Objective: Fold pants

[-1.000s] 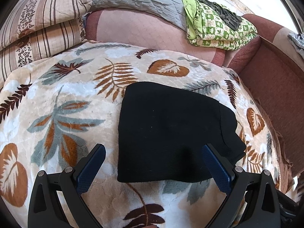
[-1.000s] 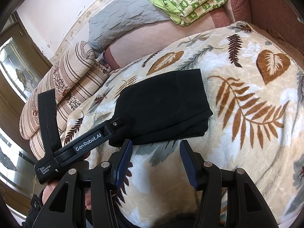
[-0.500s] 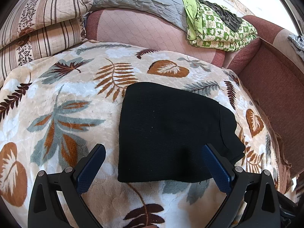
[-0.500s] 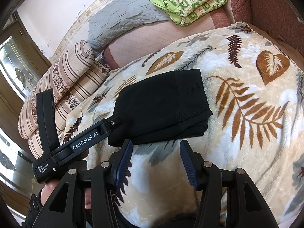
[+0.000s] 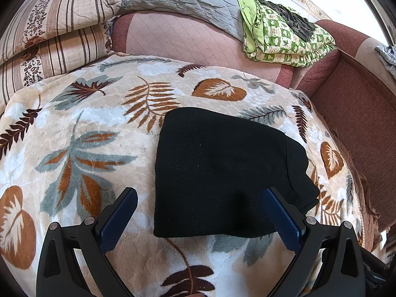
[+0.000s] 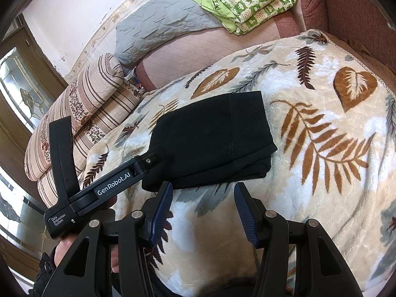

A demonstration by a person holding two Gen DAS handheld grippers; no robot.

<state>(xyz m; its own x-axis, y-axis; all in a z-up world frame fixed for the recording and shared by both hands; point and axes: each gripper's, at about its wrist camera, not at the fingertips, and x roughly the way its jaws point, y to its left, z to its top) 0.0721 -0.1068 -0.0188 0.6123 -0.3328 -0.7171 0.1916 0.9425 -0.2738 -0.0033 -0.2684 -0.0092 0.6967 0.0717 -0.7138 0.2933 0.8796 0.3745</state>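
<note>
Home living room; leaf-print blanket (image 5: 99, 128) over reddish sofa (image 5: 358, 113); far: striped quilts (image 5: 49, 32), folded green bedding (image 5: 284, 42); glazed door (image 6: 22, 89) left.

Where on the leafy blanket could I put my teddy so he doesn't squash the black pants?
Left of the folded black pants, the leaf blanket lies bare up to the striped pillows. It is also bare beyond the pants' far edge. The green quilt crowds the sofa corner.
</note>
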